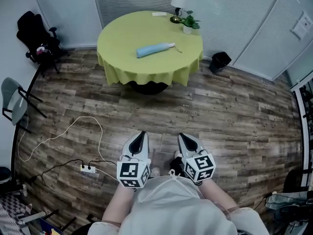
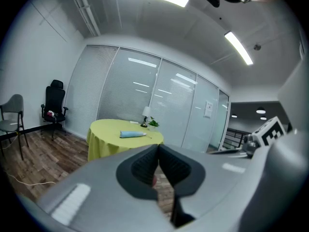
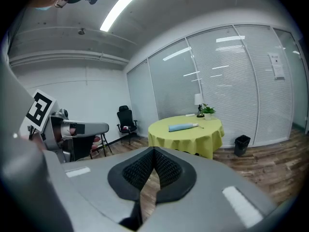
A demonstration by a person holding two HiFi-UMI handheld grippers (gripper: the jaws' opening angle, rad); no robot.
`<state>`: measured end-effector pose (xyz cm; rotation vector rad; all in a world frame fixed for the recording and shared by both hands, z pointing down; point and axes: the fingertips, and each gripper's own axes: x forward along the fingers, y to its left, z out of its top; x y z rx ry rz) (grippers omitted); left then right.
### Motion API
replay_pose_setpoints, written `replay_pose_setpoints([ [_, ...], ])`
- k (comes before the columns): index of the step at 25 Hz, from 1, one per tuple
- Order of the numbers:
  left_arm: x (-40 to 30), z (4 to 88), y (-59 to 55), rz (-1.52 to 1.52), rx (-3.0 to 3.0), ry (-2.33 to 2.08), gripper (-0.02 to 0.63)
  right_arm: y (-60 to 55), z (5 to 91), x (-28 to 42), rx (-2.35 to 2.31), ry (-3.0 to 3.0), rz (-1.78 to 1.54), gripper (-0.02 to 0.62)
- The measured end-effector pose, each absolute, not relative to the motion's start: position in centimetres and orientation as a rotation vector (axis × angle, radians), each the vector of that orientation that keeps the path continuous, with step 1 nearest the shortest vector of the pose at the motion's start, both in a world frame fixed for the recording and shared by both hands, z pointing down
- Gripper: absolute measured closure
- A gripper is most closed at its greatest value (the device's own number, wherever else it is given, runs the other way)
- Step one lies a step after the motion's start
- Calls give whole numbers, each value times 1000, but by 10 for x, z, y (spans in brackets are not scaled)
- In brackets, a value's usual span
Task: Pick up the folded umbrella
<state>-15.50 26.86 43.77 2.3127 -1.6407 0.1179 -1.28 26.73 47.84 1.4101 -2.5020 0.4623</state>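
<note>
Folded umbrella point(image 1: 155, 49) untouched; claws point(image 1: 141, 135) point(image 1: 182, 137) closed, empty

No words, numbers or brand names can be read anywhere. The marker cube point(image 1: 133, 174) on the left gripper point(image 1: 141, 136) and the marker cube point(image 1: 200, 168) on the right gripper point(image 1: 185, 138) carry only black-and-white square patterns (codes, not letters). A white plate point(image 1: 299, 27) on the glass wall point(image 1: 254, 18) is too small to show any print. The white sheet point(image 1: 159, 14) lying on the desk point(image 1: 117, 43) shows no legible writing either.
</note>
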Motion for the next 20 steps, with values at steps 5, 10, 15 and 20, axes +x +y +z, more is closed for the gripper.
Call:
replay_pose_setpoints([
  [5, -152, 447, 220, 126, 2290, -1680, 600, 217, 494, -9, 1371, -2512, 472, 595],
  [10, -131, 447, 148, 127, 2263, -1731, 600, 137, 497, 12, 1314, -2547, 488, 595],
  [15, -92, 443, 59, 133, 2225, -1784, 599, 38, 491, 51, 1261, -2580, 487, 595],
  [20, -47, 440, -23, 106, 2191, -1804, 600, -48, 483, 92, 1178, -2601, 458, 595],
])
